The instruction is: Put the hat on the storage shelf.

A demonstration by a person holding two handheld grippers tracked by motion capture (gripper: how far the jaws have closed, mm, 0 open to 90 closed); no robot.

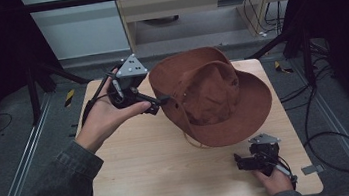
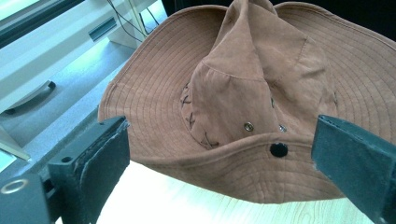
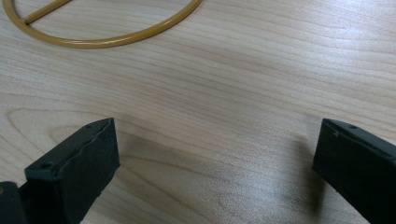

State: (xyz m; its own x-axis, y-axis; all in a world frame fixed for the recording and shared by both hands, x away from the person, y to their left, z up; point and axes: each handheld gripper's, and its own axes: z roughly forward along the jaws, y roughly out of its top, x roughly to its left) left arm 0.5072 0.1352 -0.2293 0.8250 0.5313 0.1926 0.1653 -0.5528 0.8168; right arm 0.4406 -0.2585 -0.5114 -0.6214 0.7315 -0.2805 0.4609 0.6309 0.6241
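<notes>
A brown wide-brimmed hat [image 1: 212, 91] lies on the back right of the wooden table [image 1: 162, 175], its near brim tipped up on the left. My left gripper [image 1: 159, 104], held by a hand, points at that brim and stands open. In the left gripper view the hat [image 2: 261, 79] sits just ahead of the left gripper [image 2: 219, 135], its brim edge with a black snap level with the wide-apart jaws. My right gripper [image 1: 239, 162] rests low near the table's front right, open [image 3: 217, 140] over bare wood. A tan cord loop [image 3: 107, 42] lies beyond it, under the hat's front brim [image 1: 194, 141].
A pale cabinet [image 1: 191, 5] stands behind the table. Black frame legs [image 1: 296, 42] flank the back corners, and cables [image 1: 333, 134] trail on the floor at the right. The table's front left is bare wood [image 1: 137, 183].
</notes>
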